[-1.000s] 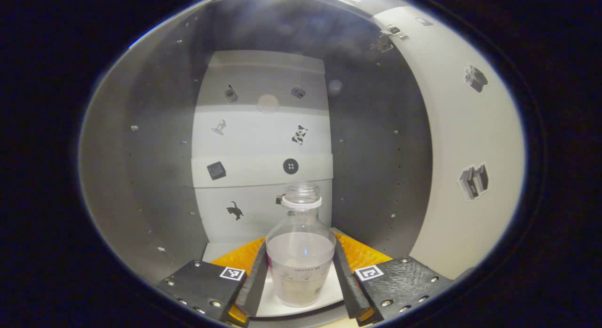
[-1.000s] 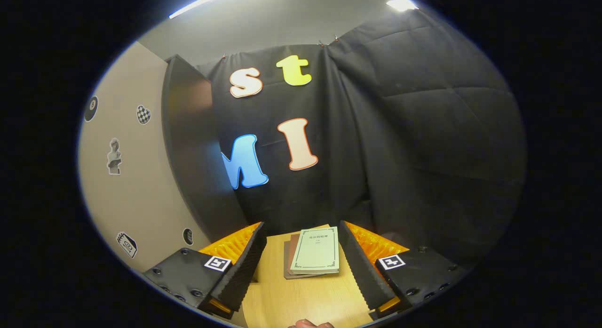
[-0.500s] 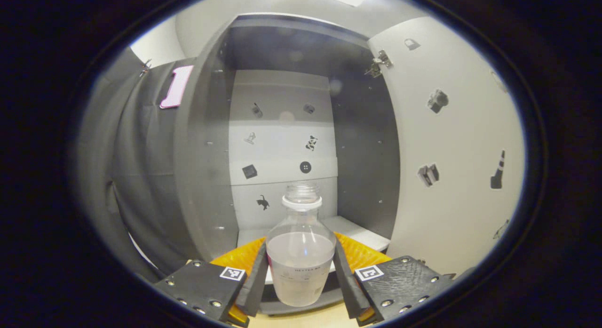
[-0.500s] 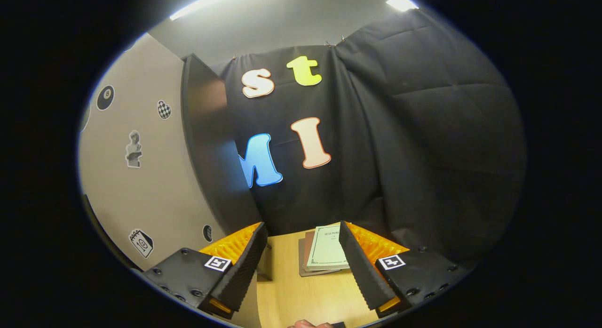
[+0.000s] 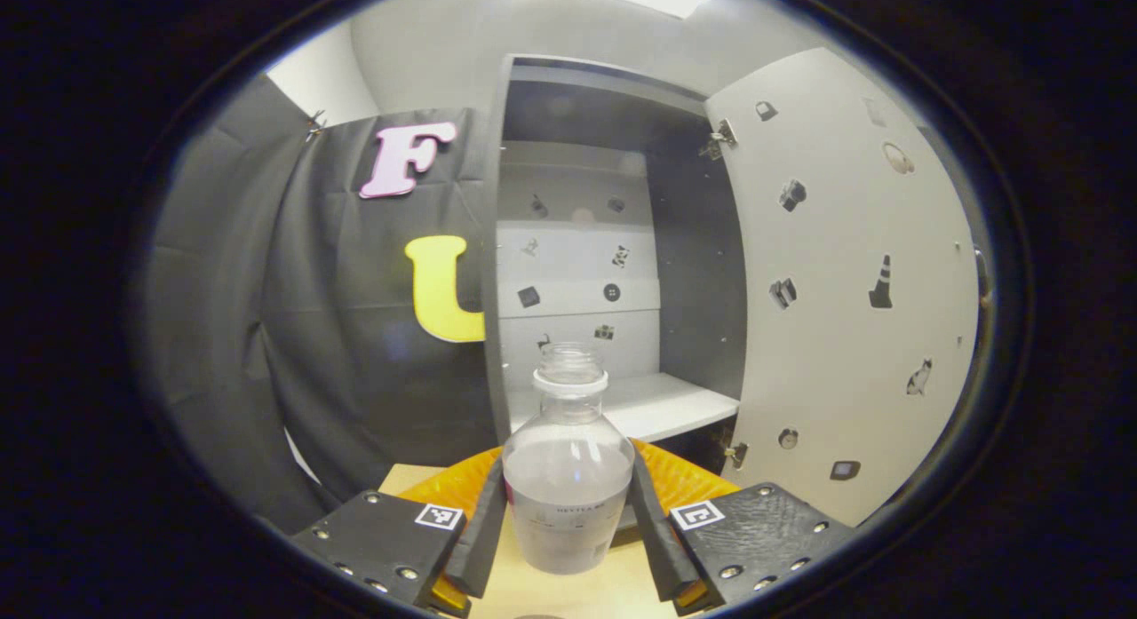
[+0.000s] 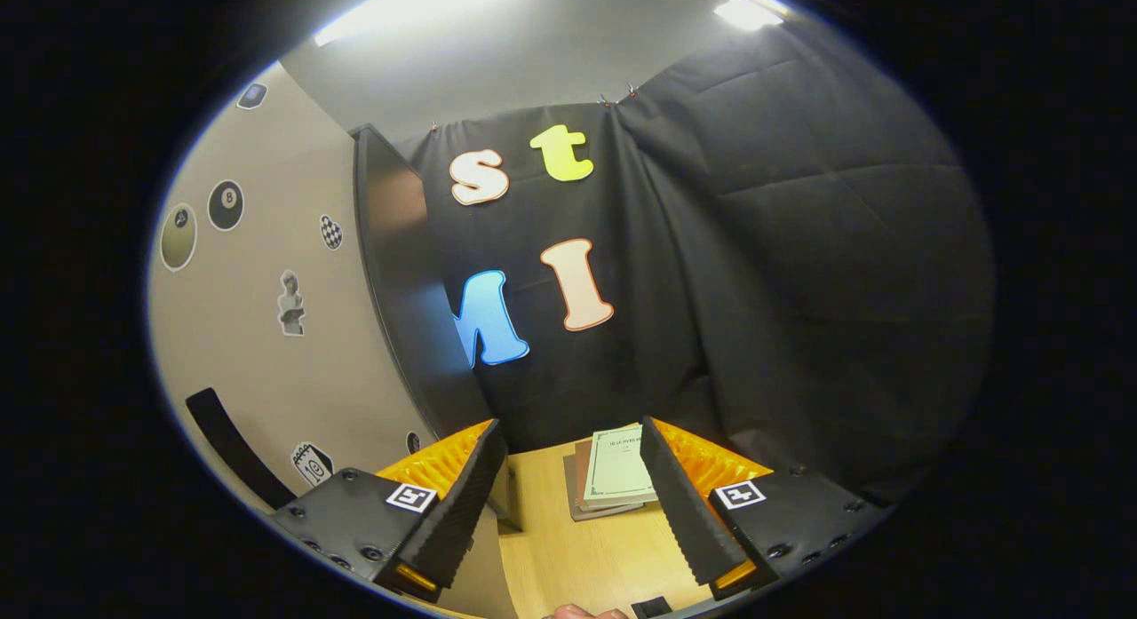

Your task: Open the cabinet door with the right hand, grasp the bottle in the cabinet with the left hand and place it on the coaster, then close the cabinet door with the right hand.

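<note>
Your left gripper point(image 5: 568, 535) holds the clear, part-filled plastic bottle point(image 5: 568, 486) upright between both fingers, just clear of the open grey cabinet point(image 5: 613, 246) over the near wooden table point(image 5: 568, 592), while your right gripper point(image 6: 573, 503) hangs wide, holding nothing.

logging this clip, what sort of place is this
Likely a staged recording booth, not a home: black cloth wall as backdrop, a sticker-covered cabinet with its door open, and a wooden table.
</note>
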A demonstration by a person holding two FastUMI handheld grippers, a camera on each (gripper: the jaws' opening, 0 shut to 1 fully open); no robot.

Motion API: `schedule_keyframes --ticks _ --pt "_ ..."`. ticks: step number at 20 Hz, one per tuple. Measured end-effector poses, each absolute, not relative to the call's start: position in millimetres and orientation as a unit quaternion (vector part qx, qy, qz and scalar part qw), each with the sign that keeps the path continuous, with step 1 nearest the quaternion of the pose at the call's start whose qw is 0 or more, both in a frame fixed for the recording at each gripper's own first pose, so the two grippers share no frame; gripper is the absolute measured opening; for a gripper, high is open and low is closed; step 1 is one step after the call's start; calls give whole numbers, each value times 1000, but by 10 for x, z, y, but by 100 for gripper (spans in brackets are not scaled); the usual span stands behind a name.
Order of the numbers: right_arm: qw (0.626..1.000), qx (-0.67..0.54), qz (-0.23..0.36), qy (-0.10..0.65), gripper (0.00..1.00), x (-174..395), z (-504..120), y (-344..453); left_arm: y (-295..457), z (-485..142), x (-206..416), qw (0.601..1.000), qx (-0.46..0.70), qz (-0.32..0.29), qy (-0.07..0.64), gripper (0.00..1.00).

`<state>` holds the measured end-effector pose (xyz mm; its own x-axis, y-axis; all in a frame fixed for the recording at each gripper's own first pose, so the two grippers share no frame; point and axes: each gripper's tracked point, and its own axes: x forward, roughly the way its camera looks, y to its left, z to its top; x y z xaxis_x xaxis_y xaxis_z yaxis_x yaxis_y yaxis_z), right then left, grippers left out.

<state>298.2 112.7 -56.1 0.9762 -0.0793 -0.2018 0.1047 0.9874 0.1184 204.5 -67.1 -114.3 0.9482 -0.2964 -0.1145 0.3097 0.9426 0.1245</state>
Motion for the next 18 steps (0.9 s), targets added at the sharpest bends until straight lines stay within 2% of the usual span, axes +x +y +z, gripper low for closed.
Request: schedule_keyframes --ticks 9,16,18 --pt "993 45 -55 99 98 2753 -616 1325 109 -2114 1540 992 42 -113 46 69" --pt "990 17 -74 117 98 2561 -605 1220 352 -2982 1398 995 23 -82 56 71" --pt "989 18 -85 124 98 2530 -632 1160 388 -3216 1418 995 39 -71 59 68"
